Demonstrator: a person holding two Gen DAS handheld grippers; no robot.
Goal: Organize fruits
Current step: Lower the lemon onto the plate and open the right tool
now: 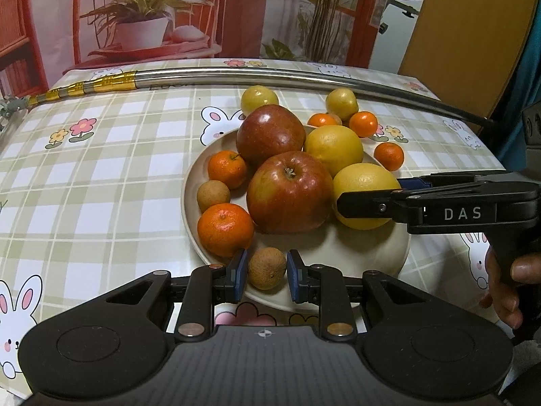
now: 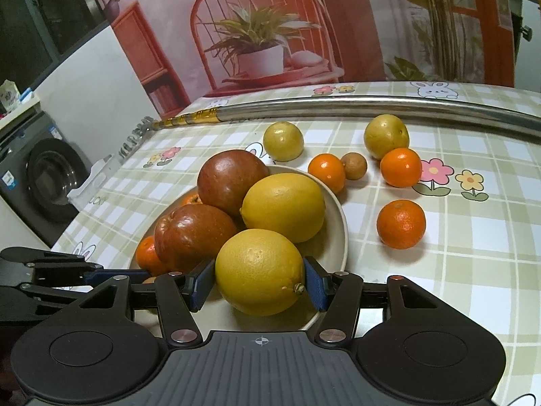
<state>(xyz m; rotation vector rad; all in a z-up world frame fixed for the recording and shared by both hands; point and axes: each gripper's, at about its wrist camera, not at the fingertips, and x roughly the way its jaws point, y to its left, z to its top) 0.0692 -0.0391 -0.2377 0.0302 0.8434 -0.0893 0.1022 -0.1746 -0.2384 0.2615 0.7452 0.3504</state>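
Note:
A beige plate (image 1: 355, 253) holds two red apples (image 1: 289, 191), two big yellow citrus fruits, two tangerines (image 1: 225, 230) and a small brown longan (image 1: 213, 196). At the plate's near rim my left gripper (image 1: 267, 272) is shut on another brown longan (image 1: 267, 274), which rests on the plate. My right gripper (image 2: 259, 279) is shut on the nearer yellow citrus (image 2: 260, 270), its blue pads pressing both sides while the fruit sits in the plate (image 2: 341, 223). In the left wrist view the right gripper (image 1: 372, 193) reaches in from the right, with a hand on its handle.
Loose on the checked tablecloth beyond the plate lie two yellow-green fruits (image 2: 385, 135), three tangerines (image 2: 400, 225) and a brown longan (image 2: 354, 165). A steel pole (image 2: 372, 106) with a gold end runs along the table's far side. A washing machine (image 2: 44, 182) stands off the table's left.

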